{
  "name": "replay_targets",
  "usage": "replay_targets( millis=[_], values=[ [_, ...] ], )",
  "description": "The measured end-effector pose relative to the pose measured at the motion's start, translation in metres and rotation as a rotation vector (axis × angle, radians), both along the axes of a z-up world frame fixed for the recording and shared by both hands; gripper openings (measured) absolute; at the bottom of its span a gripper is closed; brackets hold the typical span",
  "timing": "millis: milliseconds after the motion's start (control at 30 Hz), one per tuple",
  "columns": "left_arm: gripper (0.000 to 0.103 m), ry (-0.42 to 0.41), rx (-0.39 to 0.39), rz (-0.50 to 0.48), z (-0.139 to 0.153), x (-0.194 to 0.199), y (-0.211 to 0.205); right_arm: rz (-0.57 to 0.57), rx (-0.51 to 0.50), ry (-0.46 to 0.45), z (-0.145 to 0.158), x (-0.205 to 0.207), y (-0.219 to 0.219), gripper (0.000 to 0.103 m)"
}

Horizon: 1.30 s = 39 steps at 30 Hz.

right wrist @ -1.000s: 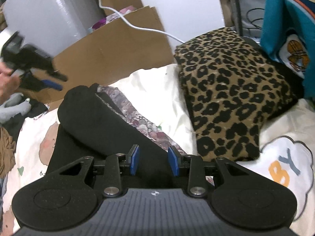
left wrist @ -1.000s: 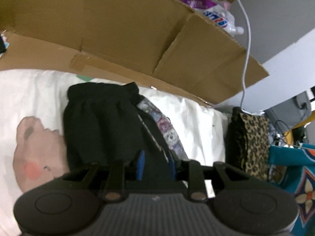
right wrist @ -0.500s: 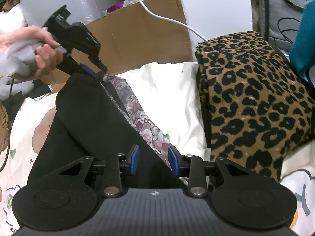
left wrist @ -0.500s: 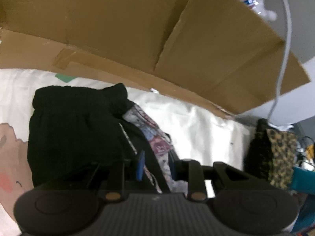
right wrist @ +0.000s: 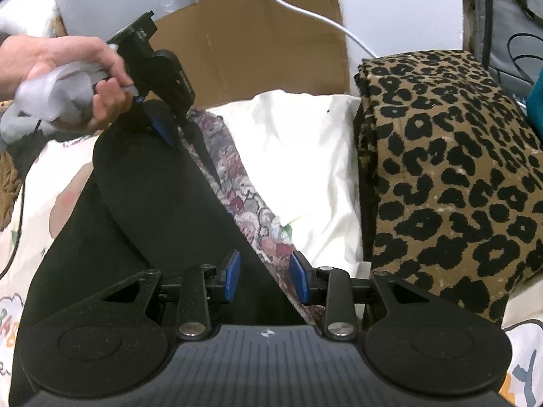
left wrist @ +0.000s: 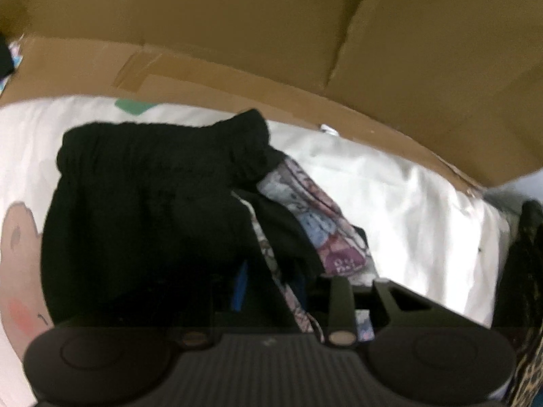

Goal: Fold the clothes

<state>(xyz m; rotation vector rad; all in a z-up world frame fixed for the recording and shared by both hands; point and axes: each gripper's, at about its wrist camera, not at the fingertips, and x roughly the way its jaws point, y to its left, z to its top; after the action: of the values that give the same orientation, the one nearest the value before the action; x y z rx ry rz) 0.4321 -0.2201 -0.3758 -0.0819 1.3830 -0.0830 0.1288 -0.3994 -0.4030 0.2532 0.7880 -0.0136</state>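
Observation:
A black garment (left wrist: pixel 146 203) with an elastic waistband and a patterned lining (left wrist: pixel 322 224) lies on a white printed sheet (left wrist: pixel 407 210). My left gripper (left wrist: pixel 269 285) points steeply down onto it. Its jaws are opening, with the dark cloth still between the blue pads. In the right wrist view a hand (right wrist: pixel 68 68) holds that left gripper (right wrist: pixel 169 135) at the far end of the black garment (right wrist: pixel 163 210). My right gripper (right wrist: pixel 265 276) is at the near end, its pads on either side of the black fold and the patterned lining (right wrist: pixel 244 200).
A folded leopard-print cloth (right wrist: pixel 451 176) lies right of the garment on the sheet (right wrist: pixel 305 156). Flattened cardboard (right wrist: pixel 254 51) stands along the far side, with a white cable (right wrist: pixel 305 13) over it. A teal garment (right wrist: pixel 536 101) shows at the right edge.
The left gripper has come down onto the far end of the black garment and tilted more steeply. The right gripper has shifted slightly, still at the near fold.

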Motion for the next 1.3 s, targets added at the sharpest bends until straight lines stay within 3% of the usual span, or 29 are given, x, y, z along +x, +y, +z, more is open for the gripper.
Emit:
replay_targets(
  millis=[100,200,267,300,333,433,700,1167,1267,1300],
  values=[
    [0.032,-0.014,-0.005,-0.001,-0.001,-0.002,0.002,0.006,-0.014,0.013,-0.005,0.0,0.0,0.04],
    [0.009,-0.018,0.02,0.004,-0.001,-0.005,0.006,0.011,-0.025,0.027,-0.011,0.001,0.001,0.039],
    [0.003,-0.009,-0.013,0.018,0.002,-0.005,0.013,0.024,-0.04,0.031,-0.012,0.001,0.003,0.03],
    [0.003,-0.01,-0.024,0.014,0.006,-0.004,0.015,0.027,-0.045,0.032,-0.012,0.001,0.004,0.011],
    [0.003,-0.017,-0.031,0.003,0.011,-0.005,0.016,0.026,-0.049,0.033,-0.011,0.0,0.004,0.004],
    [0.003,-0.044,-0.061,-0.025,0.029,-0.006,0.018,0.014,-0.035,0.018,-0.009,-0.004,0.002,0.001],
    [0.002,-0.094,-0.127,-0.055,0.056,-0.003,0.008,-0.034,-0.036,-0.023,0.004,-0.013,-0.004,0.001],
    [0.003,-0.128,-0.136,-0.054,0.024,0.006,-0.009,-0.082,0.001,0.057,-0.005,-0.004,-0.017,0.003],
    [0.01,-0.153,-0.149,-0.074,0.022,0.006,-0.008,-0.113,-0.015,0.027,0.004,-0.013,-0.017,0.004],
    [0.016,-0.148,-0.157,-0.09,0.026,0.006,-0.007,-0.126,-0.017,0.015,0.007,-0.018,-0.016,0.005]
  ],
)
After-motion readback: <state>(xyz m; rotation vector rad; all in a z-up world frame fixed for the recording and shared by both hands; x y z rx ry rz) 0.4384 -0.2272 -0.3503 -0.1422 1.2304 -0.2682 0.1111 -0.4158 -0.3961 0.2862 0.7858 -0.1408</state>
